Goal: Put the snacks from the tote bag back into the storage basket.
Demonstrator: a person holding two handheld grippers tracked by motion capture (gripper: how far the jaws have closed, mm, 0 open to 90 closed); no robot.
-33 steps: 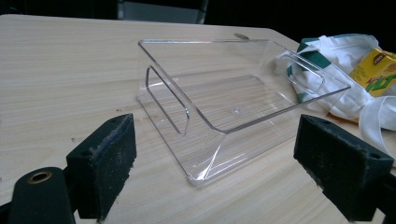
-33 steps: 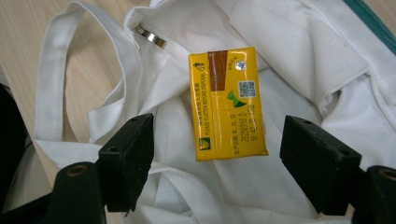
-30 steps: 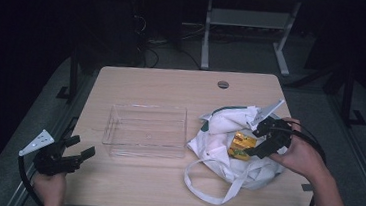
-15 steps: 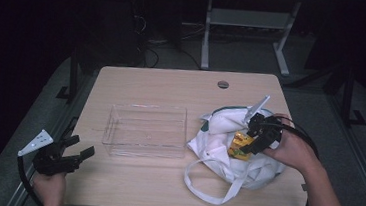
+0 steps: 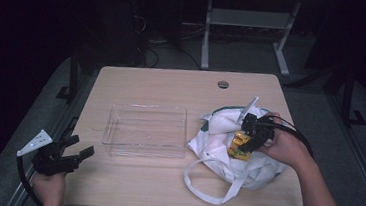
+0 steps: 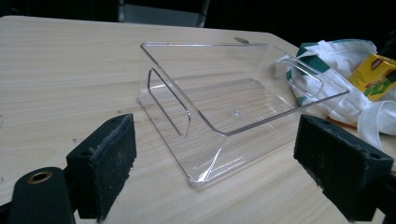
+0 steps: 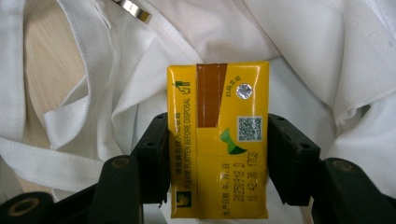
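Item: yellow drink carton [image 7: 218, 140], clamped on both sides between the black jaws of the right tongs [image 5: 246, 139], over the white cloth bag [image 5: 223, 136] at the right of the tabletop [image 5: 172, 84]. Bag: green trim, loose straps. Clear plastic tray [image 6: 233, 107]: mid-tabletop, just left of the bag. Left tongs [image 5: 68, 157]: jaws wide apart, holding nothing, at the tabletop's near left edge.

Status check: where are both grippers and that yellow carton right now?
Right gripper shut on yellow drink carton, over white cloth tote bag. Left gripper open, idle at table's near-left edge. Clear plastic tray empty, nothing blocking it.
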